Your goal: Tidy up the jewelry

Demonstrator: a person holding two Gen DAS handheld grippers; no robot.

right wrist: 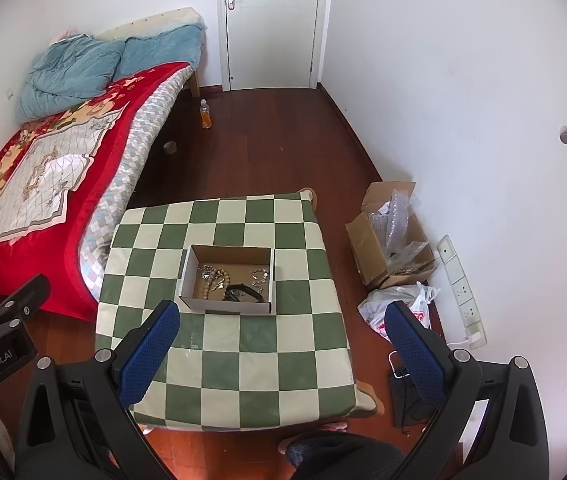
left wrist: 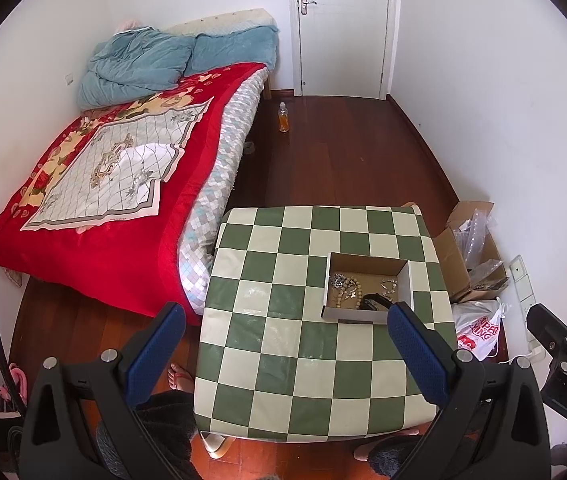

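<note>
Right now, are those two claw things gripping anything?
Left hand-held gripper: open, holding nothing.
Right hand-held gripper: open, holding nothing.

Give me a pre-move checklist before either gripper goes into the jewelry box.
1. Left gripper open and empty: ok.
2. Right gripper open and empty: ok.
3. Cardboard box open-topped, flat on the checkered table: ok.
4. Path from grippers to box unobstructed: ok.
5. Beaded bracelet, black band and silver pieces untangled from each other: cannot tell.
</note>
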